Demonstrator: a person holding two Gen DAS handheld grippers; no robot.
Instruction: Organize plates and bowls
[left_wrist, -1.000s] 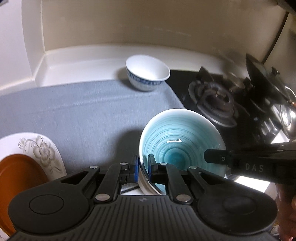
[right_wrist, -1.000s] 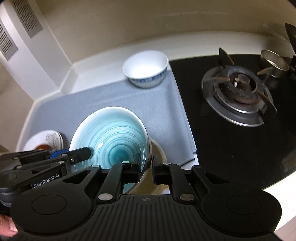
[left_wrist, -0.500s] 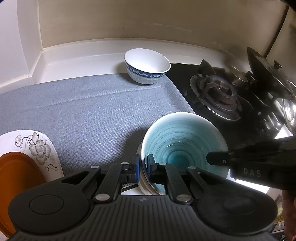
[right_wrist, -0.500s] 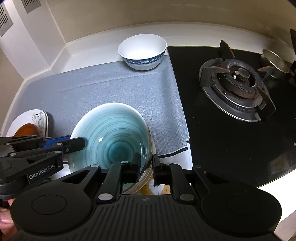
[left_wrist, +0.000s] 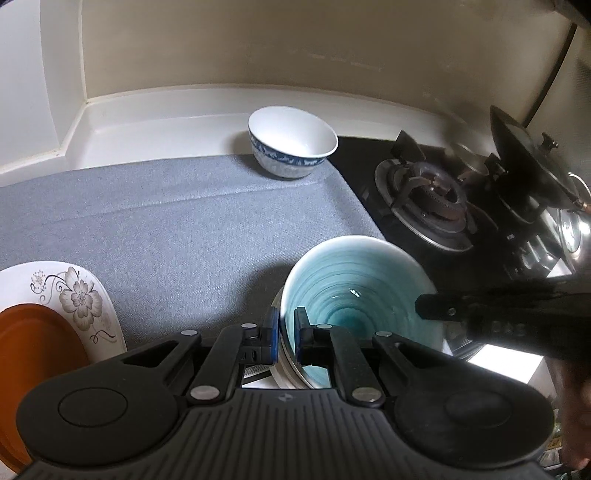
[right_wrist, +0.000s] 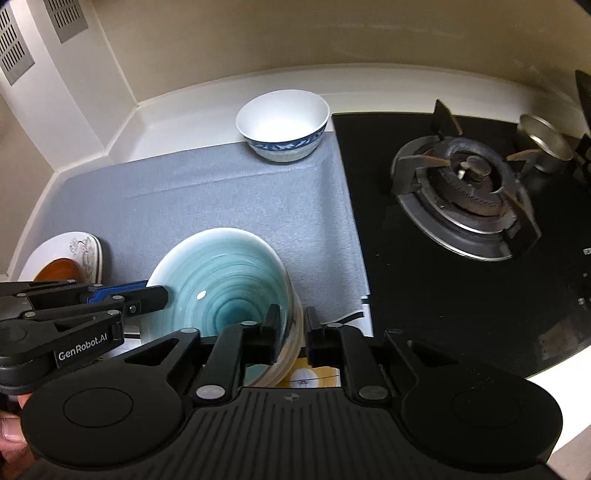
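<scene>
Both sets of jaws are clamped on the rim of the teal bowl (left_wrist: 354, 295): the left gripper (left_wrist: 286, 338) pinches its near-left edge, and the right gripper (right_wrist: 290, 332), just finishing its closing, straddles the wall on the opposite side. That bowl sits nested in a small stack of dishes at the front edge of the grey mat (left_wrist: 184, 236) on the table. Beyond the teal bowl, at the mat's far corner beside the stove (right_wrist: 461, 195), stands a blue-and-white bowl (left_wrist: 291, 142); to the teal bowl's left lie a floral plate (left_wrist: 79, 299) and an orange plate (left_wrist: 33, 350). Judging by the two-handed grip, the step is lifting this bowl off its stack. Next it likely needs a level, even raise, then a carry toward the other bowl.
</scene>
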